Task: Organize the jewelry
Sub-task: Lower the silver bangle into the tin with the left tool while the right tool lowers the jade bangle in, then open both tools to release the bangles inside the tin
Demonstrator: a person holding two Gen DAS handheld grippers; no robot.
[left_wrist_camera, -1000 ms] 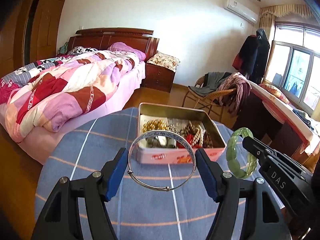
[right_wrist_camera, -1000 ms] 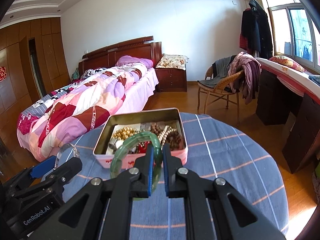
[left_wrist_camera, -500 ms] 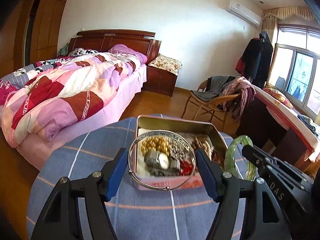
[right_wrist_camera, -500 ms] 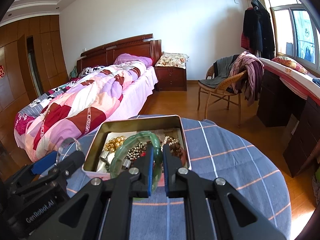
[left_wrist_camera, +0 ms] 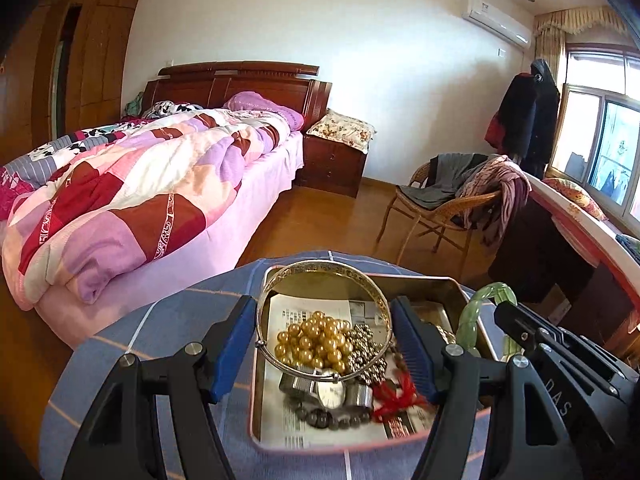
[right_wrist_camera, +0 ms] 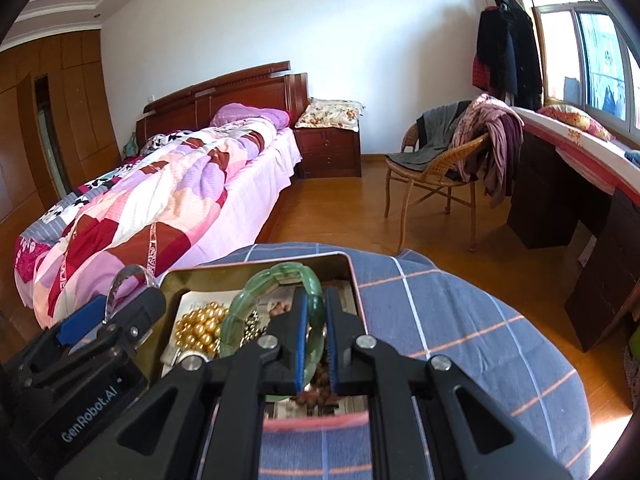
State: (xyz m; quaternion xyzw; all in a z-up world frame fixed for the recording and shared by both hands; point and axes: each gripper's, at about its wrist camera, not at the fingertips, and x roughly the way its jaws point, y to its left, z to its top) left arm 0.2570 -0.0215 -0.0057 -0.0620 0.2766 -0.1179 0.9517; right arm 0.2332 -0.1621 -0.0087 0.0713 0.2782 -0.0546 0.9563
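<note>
My left fingers (left_wrist_camera: 324, 344) are spread wide and pinch a thin round silver bangle (left_wrist_camera: 320, 322) by its two sides. It hangs over the open pink metal tin (left_wrist_camera: 460, 286), low in the middle of the left view. There I see gold beads (left_wrist_camera: 314, 342) through it. My right fingers (right_wrist_camera: 314, 340) squeeze a fat green stone bracelet (right_wrist_camera: 272, 308). Only the right view shows that pinch. The tin sits on the blue checked worktop (right_wrist_camera: 460, 320).
</note>
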